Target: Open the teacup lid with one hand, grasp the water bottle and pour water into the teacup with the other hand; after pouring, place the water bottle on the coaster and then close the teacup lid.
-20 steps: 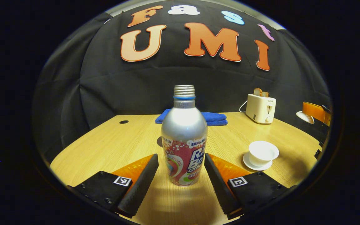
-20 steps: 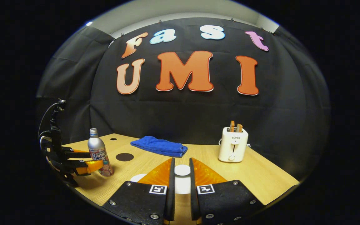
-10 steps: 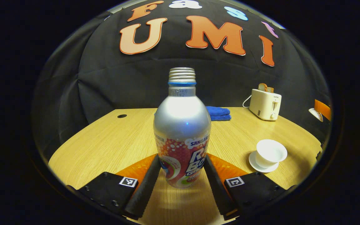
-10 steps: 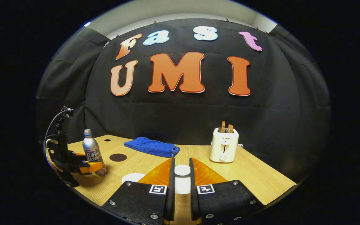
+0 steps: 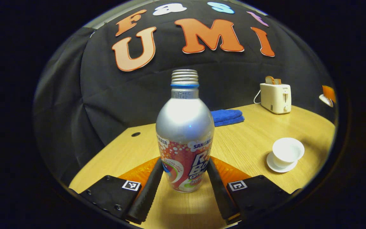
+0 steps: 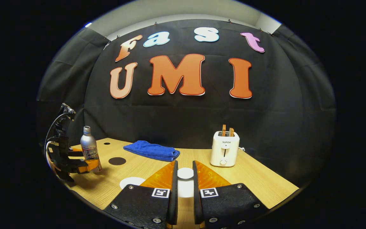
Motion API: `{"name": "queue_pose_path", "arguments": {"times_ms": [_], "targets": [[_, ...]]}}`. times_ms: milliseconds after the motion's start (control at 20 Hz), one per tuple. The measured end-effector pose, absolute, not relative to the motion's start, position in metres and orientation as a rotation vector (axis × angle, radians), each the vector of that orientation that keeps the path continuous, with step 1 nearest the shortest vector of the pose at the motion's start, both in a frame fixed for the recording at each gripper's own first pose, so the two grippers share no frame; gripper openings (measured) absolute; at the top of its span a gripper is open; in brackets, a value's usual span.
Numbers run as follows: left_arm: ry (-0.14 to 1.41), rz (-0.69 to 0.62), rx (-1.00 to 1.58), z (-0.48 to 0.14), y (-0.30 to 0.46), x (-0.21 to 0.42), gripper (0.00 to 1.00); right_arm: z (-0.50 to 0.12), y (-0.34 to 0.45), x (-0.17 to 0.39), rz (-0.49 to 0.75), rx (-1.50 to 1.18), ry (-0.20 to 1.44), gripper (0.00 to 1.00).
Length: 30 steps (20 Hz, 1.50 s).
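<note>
Your left hand-held gripper (image 5: pixel 183 178) is clenched on the water bottle (image 5: pixel 185 133), which stands upright between its fingers; the open teacup (image 5: pixel 287 152) sits ahead to its right. Your right hand-held gripper (image 6: pixel 183 187) grips the teacup lid (image 6: pixel 185 173) above the table (image 6: pixel 259 178). Carry the bottle level and tip slowly over the cup. The coaster (image 6: pixel 117 161) lies just beside the bottle; a blue towel (image 6: pixel 151 150) and toaster (image 6: pixel 224 149) stand farther back.

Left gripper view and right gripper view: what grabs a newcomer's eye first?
In the left gripper view, the silver water bottle stands upright dead centre, the left gripper shut on its lower body, with the open teacup on its saucer to the right. In the right gripper view, the right gripper pinches the teacup lid, with the white toaster beyond.
</note>
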<state>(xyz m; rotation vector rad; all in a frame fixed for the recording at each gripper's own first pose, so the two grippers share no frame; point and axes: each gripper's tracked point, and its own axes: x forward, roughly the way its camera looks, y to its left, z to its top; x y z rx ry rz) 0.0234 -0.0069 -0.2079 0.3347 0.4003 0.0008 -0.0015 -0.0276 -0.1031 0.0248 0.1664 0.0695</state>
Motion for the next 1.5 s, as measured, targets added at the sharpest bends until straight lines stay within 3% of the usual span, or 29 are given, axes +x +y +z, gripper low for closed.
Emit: {"name": "queue_pose_path", "arguments": {"times_ms": [50,350,400,550,600,700,850,1150,1200,1350,1450,1500], "targets": [[0.390,0.002,0.383,-0.205,-0.005,0.024,0.82,-0.103,-0.028,-0.001,0.071,0.027,0.167,0.21],[0.349,-0.015,0.581,-0.189,-0.008,0.031,0.84,-0.102,-0.033,0.000,0.062,0.027,0.160,0.21],[0.349,-0.012,0.609,-0.189,-0.009,0.033,0.80,-0.102,-0.033,0.000,0.063,0.025,0.161,0.21],[0.339,-0.016,0.699,-0.192,-0.013,0.037,0.84,-0.103,-0.036,0.000,0.058,0.018,0.160,0.21],[0.335,-0.032,0.726,-0.194,-0.017,0.035,0.84,-0.104,-0.037,0.000,0.056,0.017,0.162,0.25],[0.328,-0.056,0.776,-0.198,-0.022,0.034,0.80,-0.104,-0.039,0.000,0.054,0.014,0.165,0.20],[0.305,-0.073,0.875,-0.198,-0.028,0.036,0.84,-0.105,-0.038,0.002,0.055,0.010,0.167,0.21],[0.278,-0.119,1.060,-0.205,-0.033,0.040,0.80,-0.104,-0.036,0.004,0.053,0.001,0.164,0.21],[0.274,-0.138,1.083,-0.210,-0.037,0.043,0.84,-0.104,-0.035,0.004,0.053,0.003,0.161,0.21],[0.267,-0.170,1.156,-0.213,-0.040,0.042,0.80,-0.102,-0.038,0.006,0.043,0.008,0.155,0.21],[0.254,-0.183,1.198,-0.213,-0.042,0.047,0.83,-0.101,-0.039,0.005,0.041,0.007,0.151,0.21],[0.244,-0.182,1.225,-0.213,-0.040,0.048,0.80,-0.100,-0.039,0.005,0.040,0.005,0.150,0.21]]}}
